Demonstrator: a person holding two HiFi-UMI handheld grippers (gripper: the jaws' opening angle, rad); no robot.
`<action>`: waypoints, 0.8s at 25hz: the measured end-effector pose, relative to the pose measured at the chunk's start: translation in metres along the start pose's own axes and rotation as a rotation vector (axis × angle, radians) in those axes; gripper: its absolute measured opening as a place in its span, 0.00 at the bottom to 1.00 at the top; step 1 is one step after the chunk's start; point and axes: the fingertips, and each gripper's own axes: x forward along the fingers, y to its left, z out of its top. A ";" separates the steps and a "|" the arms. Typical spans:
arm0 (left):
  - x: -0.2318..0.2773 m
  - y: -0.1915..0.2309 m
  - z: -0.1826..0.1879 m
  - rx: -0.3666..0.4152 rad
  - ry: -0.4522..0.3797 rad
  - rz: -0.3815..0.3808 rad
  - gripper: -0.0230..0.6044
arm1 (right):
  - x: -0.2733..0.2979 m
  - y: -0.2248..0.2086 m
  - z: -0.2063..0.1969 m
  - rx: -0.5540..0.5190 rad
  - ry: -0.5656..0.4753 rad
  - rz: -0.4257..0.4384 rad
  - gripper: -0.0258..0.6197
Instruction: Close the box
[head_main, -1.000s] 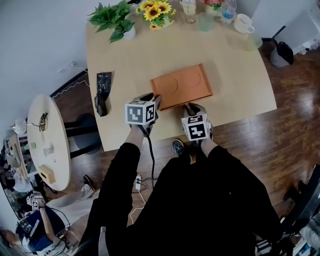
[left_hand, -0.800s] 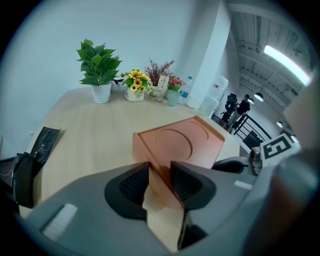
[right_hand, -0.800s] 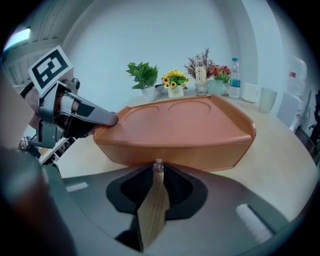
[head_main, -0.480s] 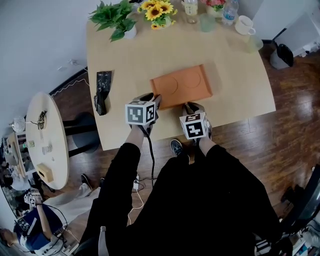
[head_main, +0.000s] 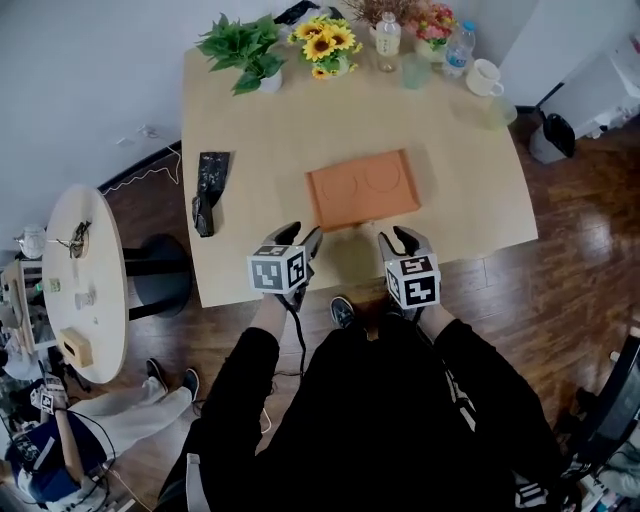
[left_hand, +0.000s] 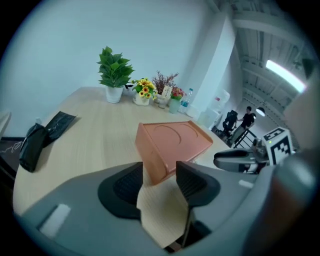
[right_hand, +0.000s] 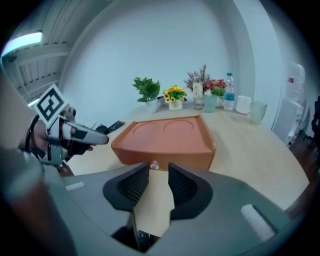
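Observation:
The flat orange box lies on the light wood table with its lid down; two round outlines mark the top. A small metal clasp shows on its near side. My left gripper sits just off the box's near left corner. Its jaws are opening, and in the left gripper view that corner stands between the pads without being pressed. My right gripper is open in front of the box's near side, and from its own view nothing lies between its jaws.
A black pouch lies at the table's left edge. A potted plant, sunflowers, bottles and a white cup line the far edge. A round side table stands to the left. The table's near edge is right under both grippers.
Both grippers have drawn back a little from the box toward the table's near edge. The left one no longer grips the box's corner. The box has not moved.

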 end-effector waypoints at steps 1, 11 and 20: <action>-0.008 -0.004 -0.004 -0.017 -0.018 -0.012 0.34 | -0.012 -0.003 0.006 0.015 -0.021 -0.002 0.23; -0.124 -0.071 0.044 -0.063 -0.354 -0.178 0.34 | -0.144 0.021 0.110 0.080 -0.376 0.115 0.18; -0.231 -0.147 0.106 0.087 -0.634 -0.214 0.34 | -0.247 0.072 0.190 -0.089 -0.652 0.228 0.18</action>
